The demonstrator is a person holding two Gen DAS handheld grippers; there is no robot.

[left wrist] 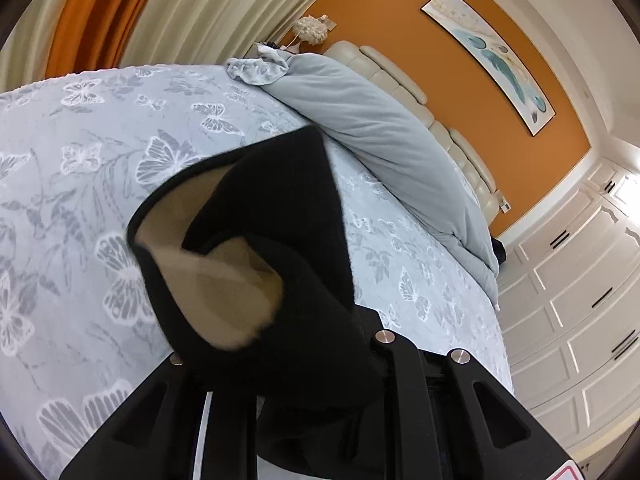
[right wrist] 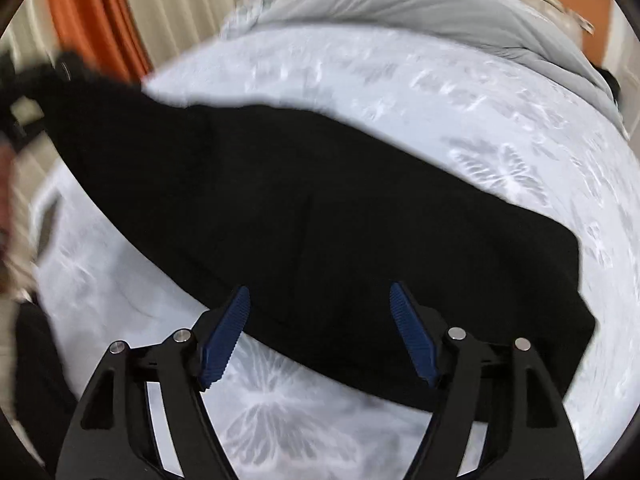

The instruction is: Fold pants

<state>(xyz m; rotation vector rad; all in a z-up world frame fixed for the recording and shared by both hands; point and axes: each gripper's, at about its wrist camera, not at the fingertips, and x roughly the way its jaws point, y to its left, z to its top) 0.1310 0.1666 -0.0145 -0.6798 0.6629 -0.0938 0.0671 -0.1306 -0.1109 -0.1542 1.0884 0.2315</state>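
On the bed [right wrist: 460, 92], the pants [right wrist: 304, 216] lay mostly flat, one end pinched and lifted by the left gripper [left wrist: 280, 360], the right gripper [right wrist: 320, 300] empty and half open, folding barely begun.

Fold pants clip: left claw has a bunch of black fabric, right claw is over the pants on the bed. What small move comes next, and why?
Probably lower the right claw and close on the pants edge: its pads stand apart, gripping nothing, while the left claw is clamped on the cloth.
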